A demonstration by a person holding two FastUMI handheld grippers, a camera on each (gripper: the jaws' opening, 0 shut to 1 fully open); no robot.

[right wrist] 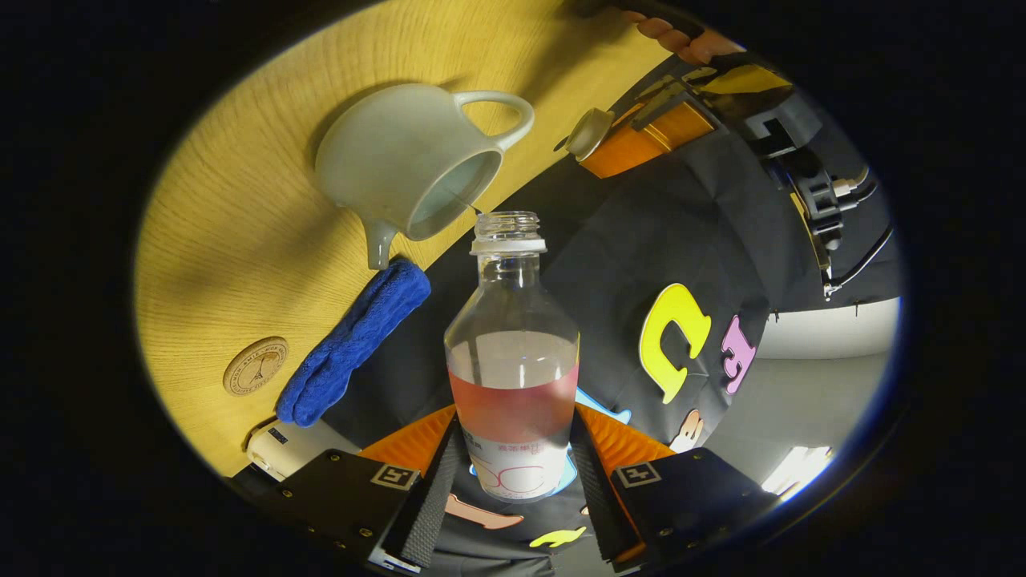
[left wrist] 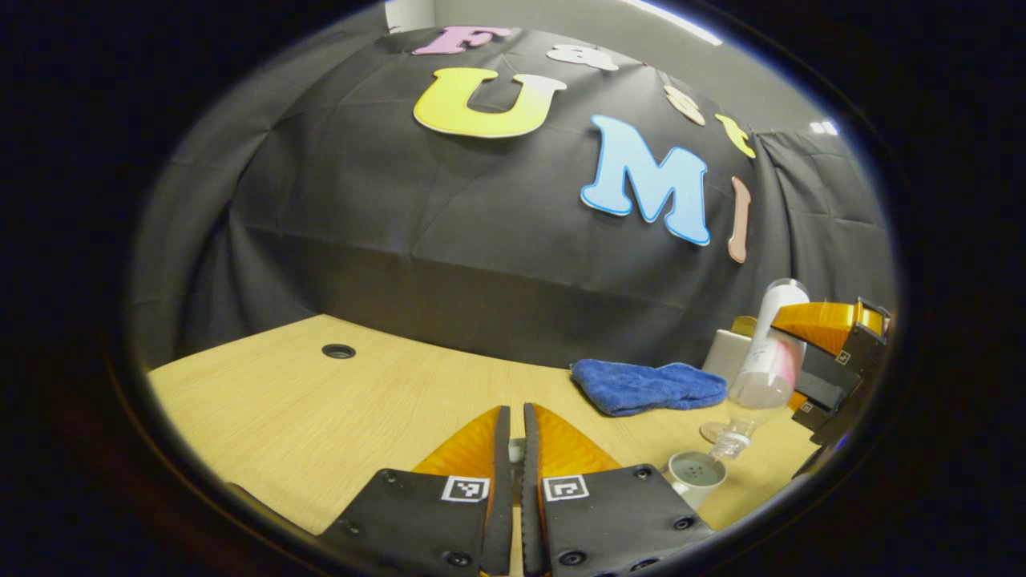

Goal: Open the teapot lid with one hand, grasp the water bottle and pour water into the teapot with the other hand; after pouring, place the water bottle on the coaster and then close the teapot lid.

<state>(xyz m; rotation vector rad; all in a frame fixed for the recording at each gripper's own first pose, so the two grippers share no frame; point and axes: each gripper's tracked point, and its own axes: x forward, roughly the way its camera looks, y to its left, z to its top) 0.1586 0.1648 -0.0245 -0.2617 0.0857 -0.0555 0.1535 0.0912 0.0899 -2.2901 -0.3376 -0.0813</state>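
The water bottle (right wrist: 513, 353) is tipped mouth-first toward the teapot (right wrist: 409, 160), cap off, with its open neck right at the rim of the pot's opening. In the left gripper view the same bottle (left wrist: 761, 369) hangs neck-down over the teapot (left wrist: 696, 474), which sits on the bench (left wrist: 321, 417) at the near right. There's clear liquid in the bottle, up around the top of its label band.

The right hand-held gripper (right wrist: 513, 473) has both fingers pressed on the bottle's lower body, one each side, so it's pinching it properly. The left hand-held gripper (left wrist: 515, 465) is off to the left of the pot with its fingers pressed almost together. In the right gripper view that other gripper (right wrist: 641, 136) is pinching the small round teapot lid (right wrist: 589, 132) at its tip, held up beside the pot handle, and a hand (right wrist: 681, 40) grips it farther back.

Around it: a folded blue cloth (left wrist: 649, 386) lies just behind the teapot, closest thing to the spout (right wrist: 377, 240). The round wooden coaster (right wrist: 255, 366) sits beyond the cloth, partly behind the bottle neck in the left gripper view. A white box-like thing (right wrist: 280, 445) sits near the coaster, can't tell what it is. There's a dark cable hole (left wrist: 338, 351) in the bench far off on the left.
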